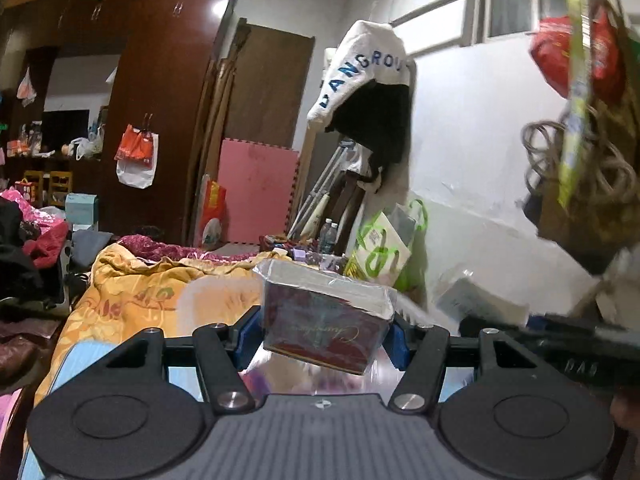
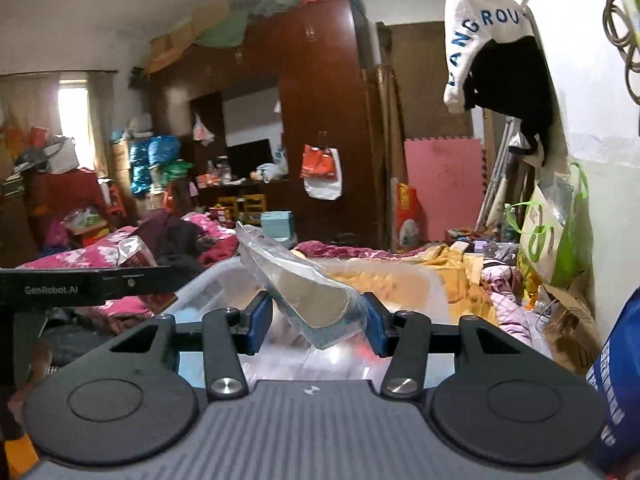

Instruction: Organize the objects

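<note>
My left gripper (image 1: pixel 322 332) is shut on a dark red box wrapped in clear plastic (image 1: pixel 324 320) and holds it in the air above a clear plastic storage bin (image 1: pixel 224 292) on the bed. My right gripper (image 2: pixel 316 320) is shut on a clear plastic packet with a pale card inside (image 2: pixel 308 292), held above the same bin (image 2: pixel 400 280). The left gripper also shows at the left of the right wrist view (image 2: pixel 136 276), with the red box in it. The right gripper's body (image 1: pixel 568 340) shows at the right of the left wrist view.
An orange patterned quilt (image 1: pixel 132 292) covers the bed, with pink bedding and dark clothes (image 2: pixel 176 240) to the left. A brown wardrobe (image 1: pixel 160 100) and a pink foam mat (image 1: pixel 256 192) stand behind. Green-and-white bags (image 2: pixel 556 240) lean on the right wall. Clothes hang above (image 1: pixel 372 80).
</note>
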A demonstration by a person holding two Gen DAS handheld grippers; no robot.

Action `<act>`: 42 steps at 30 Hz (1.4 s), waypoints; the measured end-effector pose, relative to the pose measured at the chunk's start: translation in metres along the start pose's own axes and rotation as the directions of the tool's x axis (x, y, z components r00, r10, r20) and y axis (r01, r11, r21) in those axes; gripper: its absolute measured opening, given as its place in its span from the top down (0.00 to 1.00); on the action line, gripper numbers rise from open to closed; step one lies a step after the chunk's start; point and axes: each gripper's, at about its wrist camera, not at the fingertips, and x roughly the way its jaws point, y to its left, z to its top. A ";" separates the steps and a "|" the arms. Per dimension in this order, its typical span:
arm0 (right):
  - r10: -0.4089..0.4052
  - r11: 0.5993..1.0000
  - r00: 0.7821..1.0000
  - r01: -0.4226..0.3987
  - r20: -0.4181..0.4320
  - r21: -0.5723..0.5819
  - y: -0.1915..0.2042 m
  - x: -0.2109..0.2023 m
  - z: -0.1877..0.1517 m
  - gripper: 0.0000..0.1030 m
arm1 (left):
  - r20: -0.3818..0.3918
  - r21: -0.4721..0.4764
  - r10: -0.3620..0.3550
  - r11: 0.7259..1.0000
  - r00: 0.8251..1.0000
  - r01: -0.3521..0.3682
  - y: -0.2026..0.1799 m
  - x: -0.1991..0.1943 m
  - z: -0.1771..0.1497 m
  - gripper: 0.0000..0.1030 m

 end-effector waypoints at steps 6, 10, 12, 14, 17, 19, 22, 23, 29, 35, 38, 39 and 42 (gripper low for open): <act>-0.033 0.999 0.997 0.032 -0.068 -0.024 -0.012 0.051 0.009 0.13 | -0.085 -0.016 0.025 1.000 0.996 -0.026 0.003 0.055 0.010 0.18; -0.021 1.000 0.995 0.021 -0.095 0.004 -0.025 0.042 -0.009 0.09 | -0.135 -0.047 0.102 0.993 0.986 -0.109 0.015 0.075 -0.003 0.08; -0.023 1.000 0.996 0.023 -0.088 0.005 -0.025 0.031 -0.012 0.03 | -0.152 -0.058 0.094 0.993 0.984 -0.104 0.020 0.071 -0.007 0.07; -0.031 0.999 0.997 0.029 -0.068 -0.027 -0.021 0.020 -0.010 0.00 | -0.138 -0.049 0.084 0.995 0.987 -0.092 0.025 0.057 -0.009 0.06; -0.043 0.997 0.996 0.037 -0.081 -0.066 -0.010 0.006 -0.011 0.00 | -0.038 -0.030 0.065 0.997 0.997 -0.066 0.030 0.029 -0.013 0.02; -0.096 0.993 0.992 0.089 -0.077 -0.080 -0.004 -0.002 -0.016 0.00 | -0.006 -0.024 0.053 0.998 0.999 -0.053 0.032 0.018 -0.015 0.02; -0.141 0.989 0.989 0.138 -0.048 -0.045 -0.002 -0.011 -0.020 0.00 | 0.001 -0.014 0.037 0.999 0.999 -0.037 0.033 0.009 -0.012 0.02; -0.163 0.986 0.985 0.162 -0.057 -0.024 -0.002 -0.013 -0.021 0.00 | 0.006 0.003 0.032 0.999 0.999 -0.032 0.032 0.007 -0.012 0.02; -0.160 0.987 0.978 0.162 -0.137 0.001 -0.011 -0.008 -0.026 0.00 | -0.046 0.066 -0.042 0.997 0.998 0.045 0.021 -0.004 -0.018 0.02; -0.179 0.984 0.975 0.179 -0.131 -0.011 -0.013 -0.004 -0.035 0.00 | -0.101 0.062 0.017 0.998 0.995 -0.011 0.003 -0.005 -0.030 0.02; -0.163 0.987 0.977 0.163 -0.134 -0.014 -0.013 -0.006 -0.036 0.00 | -0.113 0.072 0.030 0.997 0.993 -0.022 -0.005 -0.005 -0.032 0.02; -0.163 0.987 0.977 0.162 -0.138 -0.018 -0.013 -0.006 -0.036 0.00 | -0.113 0.074 0.037 0.997 0.993 -0.029 -0.006 -0.005 -0.033 0.02; -0.162 0.987 0.975 0.160 -0.149 -0.027 -0.011 -0.007 -0.040 0.00 | -0.128 0.094 0.053 0.995 0.990 -0.041 -0.010 -0.001 -0.035 0.02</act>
